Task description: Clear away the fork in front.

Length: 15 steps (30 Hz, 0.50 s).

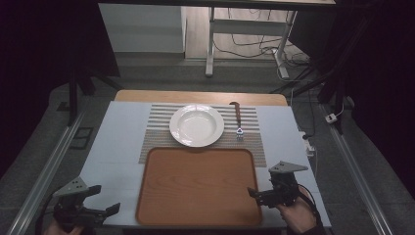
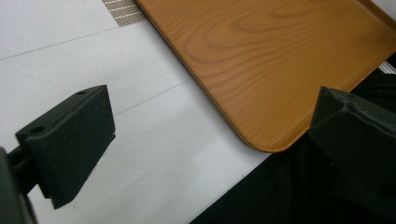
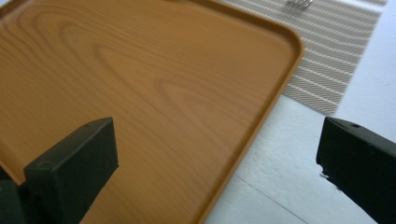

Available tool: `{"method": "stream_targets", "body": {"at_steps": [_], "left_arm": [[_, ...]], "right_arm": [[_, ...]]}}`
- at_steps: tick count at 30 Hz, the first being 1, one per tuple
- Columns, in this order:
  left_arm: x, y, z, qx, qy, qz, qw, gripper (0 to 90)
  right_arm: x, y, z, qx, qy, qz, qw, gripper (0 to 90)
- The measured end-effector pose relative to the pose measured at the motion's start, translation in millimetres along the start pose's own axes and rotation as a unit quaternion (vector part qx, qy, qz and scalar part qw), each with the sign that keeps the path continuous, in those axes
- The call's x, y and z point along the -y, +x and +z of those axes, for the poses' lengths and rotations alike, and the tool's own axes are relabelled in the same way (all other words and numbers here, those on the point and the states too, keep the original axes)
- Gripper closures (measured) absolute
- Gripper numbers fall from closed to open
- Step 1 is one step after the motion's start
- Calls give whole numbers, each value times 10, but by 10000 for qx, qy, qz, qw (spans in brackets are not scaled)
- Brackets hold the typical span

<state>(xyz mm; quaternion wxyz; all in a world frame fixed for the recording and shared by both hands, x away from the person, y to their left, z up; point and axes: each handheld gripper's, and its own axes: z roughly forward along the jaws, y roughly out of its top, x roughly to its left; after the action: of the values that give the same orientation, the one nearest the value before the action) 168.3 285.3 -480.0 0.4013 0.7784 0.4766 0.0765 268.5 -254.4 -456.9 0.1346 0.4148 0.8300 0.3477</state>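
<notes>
On the near half of the table (image 1: 112,161) lies the tray (image 1: 198,186), a wooden rounded rectangle, flat and bare, its long axis running left to right across the table. Its far edge overlaps the striped mat (image 1: 249,139). At the near left corner, the left gripper (image 1: 104,199) hovers just beside the tray, jaws spread wide and holding nothing; in the left gripper view the tray's rounded near corner sits between those jaws, untouched. Over on the other side, the right gripper (image 1: 253,194) hangs at the tray's near right corner, jaws also released and bare, one over the wood and one out over the table in its own view. Farther back, the plate (image 1: 196,125) sits on the mat, and right of it the fork (image 1: 238,120) lies with its long axis running near to far, tines pointing toward the tray.
</notes>
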Motion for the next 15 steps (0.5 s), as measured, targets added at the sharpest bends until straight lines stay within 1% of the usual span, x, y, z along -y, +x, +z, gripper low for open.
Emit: {"method": "stream_targets", "body": {"at_steps": [1,5,6,7,8,9,10,12,13,14,15], "left_arm": [[0,0,1,-3,2,-2,10000,3],[-1,-3,4,-13,8,-18,10000,2],[-1,-2,4,-17,8,-13,10000,2],[0,-1,3,-18,7,-14,10000,2],[0,0,4,-14,10,-17,10000,2],[0,0,3,-15,7,-21,10000,2],[0,1,3,-11,7,-23,10000,2],[1,1,3,-12,10,-21,10000,3],[1,0,3,-11,10,-22,10000,3],[1,0,3,-11,12,-20,10000,3],[1,0,4,-8,12,-19,10000,3]], "right_arm": [[-13,0,16,-2,40,8,10000,0],[-83,-1,79,102,158,-150,9997,0],[-118,3,120,182,207,-253,9993,0],[-118,3,120,182,207,-253,9993,0],[-134,5,143,212,263,-340,9988,0],[-162,17,194,311,370,-489,9976,0],[-162,17,194,311,370,-489,9976,0],[-195,26,275,440,469,-662,9957,0],[-195,26,275,440,469,-662,9957,0],[-217,19,319,537,536,-791,9940,0],[-217,19,319,537,536,-791,9940,0]]}}
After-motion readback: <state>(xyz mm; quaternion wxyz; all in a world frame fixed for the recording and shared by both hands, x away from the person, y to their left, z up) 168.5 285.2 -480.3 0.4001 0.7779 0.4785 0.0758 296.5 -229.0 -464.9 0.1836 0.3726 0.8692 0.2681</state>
